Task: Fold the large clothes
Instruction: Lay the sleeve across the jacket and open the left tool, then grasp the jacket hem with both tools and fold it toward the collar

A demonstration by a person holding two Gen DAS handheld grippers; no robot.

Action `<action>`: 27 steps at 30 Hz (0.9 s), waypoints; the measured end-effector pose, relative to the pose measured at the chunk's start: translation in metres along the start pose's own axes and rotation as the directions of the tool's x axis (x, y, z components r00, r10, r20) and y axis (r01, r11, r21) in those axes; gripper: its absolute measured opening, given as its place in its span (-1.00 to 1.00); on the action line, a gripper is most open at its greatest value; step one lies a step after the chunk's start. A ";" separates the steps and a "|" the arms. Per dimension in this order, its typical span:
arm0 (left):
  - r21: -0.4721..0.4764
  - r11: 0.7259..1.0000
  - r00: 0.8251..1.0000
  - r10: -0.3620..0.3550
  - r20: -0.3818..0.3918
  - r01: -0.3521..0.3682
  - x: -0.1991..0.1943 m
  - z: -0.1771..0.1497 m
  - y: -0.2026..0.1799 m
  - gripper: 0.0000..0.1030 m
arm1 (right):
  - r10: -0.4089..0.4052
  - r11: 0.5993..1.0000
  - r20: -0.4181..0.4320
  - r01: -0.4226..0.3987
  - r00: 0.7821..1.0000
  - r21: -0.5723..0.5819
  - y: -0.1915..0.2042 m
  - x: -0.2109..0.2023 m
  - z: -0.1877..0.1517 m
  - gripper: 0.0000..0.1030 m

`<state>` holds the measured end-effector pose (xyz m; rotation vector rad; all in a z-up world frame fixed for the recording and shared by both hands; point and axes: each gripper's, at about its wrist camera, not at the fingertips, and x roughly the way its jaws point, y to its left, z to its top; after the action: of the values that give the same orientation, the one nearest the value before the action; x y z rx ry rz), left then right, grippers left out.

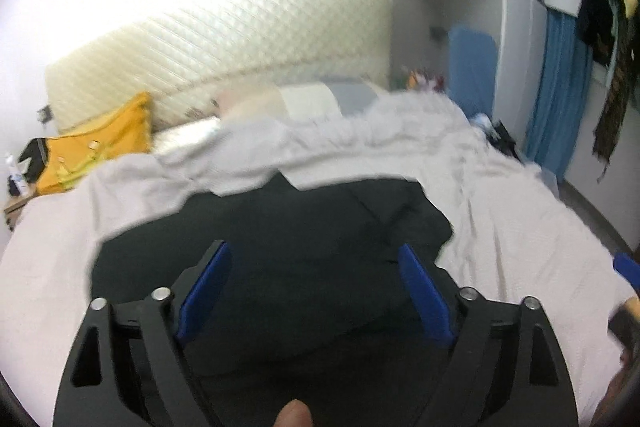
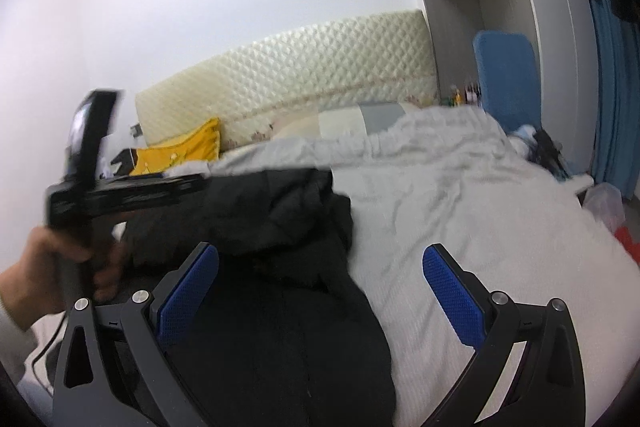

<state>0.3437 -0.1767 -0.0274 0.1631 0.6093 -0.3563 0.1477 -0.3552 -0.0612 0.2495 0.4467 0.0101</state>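
Left gripper [image 1: 314,253]: nearest the lens, blue-padded fingers [image 1: 206,291] spread wide, nothing between them, hovering over the dark cloth.
Black garment [image 1: 288,235]: lies bunched on the bed, filling the left wrist view from centre toward 6 o'clock.
Right gripper [image 2: 320,261]: fingers [image 2: 452,293] spread apart, empty, at the garment's right edge.
Bed sheet [image 1: 520,227]: pale, rumpled, around the garment.
Yellow pillow [image 1: 100,143]: at 9 o'clock, against the quilted headboard [image 1: 224,55].
Left hand [image 2: 48,267]: grips the other gripper's handle at 9 o'clock in the right wrist view.
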 end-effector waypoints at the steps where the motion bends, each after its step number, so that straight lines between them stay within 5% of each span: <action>1: -0.008 1.000 1.000 0.013 0.013 -0.013 -0.010 0.003 0.013 0.90 | 0.008 1.000 0.011 -0.008 1.000 0.001 0.003 0.002 0.007 1.00; 6: -0.078 0.994 0.995 0.078 0.056 -0.074 -0.041 0.012 0.079 0.99 | 0.062 0.997 0.064 -0.059 0.996 -0.043 0.034 0.029 0.053 1.00; 12: -0.179 0.977 0.991 0.124 0.057 -0.112 -0.020 -0.002 0.148 0.99 | 0.103 0.990 0.034 -0.099 0.994 -0.102 0.081 0.102 0.084 0.99; 16: -0.208 0.972 0.993 0.106 -0.043 -0.113 0.035 -0.022 0.174 0.99 | 0.136 0.987 -0.033 -0.139 0.990 -0.081 0.096 0.160 0.071 0.88; 23: -0.164 0.971 0.983 0.157 -0.096 -0.171 0.116 -0.056 0.193 1.00 | 0.085 0.991 -0.197 -0.103 0.977 -0.084 0.105 0.267 0.023 0.77; 27: -0.158 0.972 0.983 0.160 -0.093 -0.173 0.137 -0.065 0.196 1.00 | 0.044 0.980 -0.192 -0.079 0.980 -0.181 0.112 0.287 -0.003 0.78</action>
<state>0.4863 -0.0170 -0.1512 0.0684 0.6957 -0.1357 0.4108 -0.2278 -0.1590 0.0760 0.6213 0.1369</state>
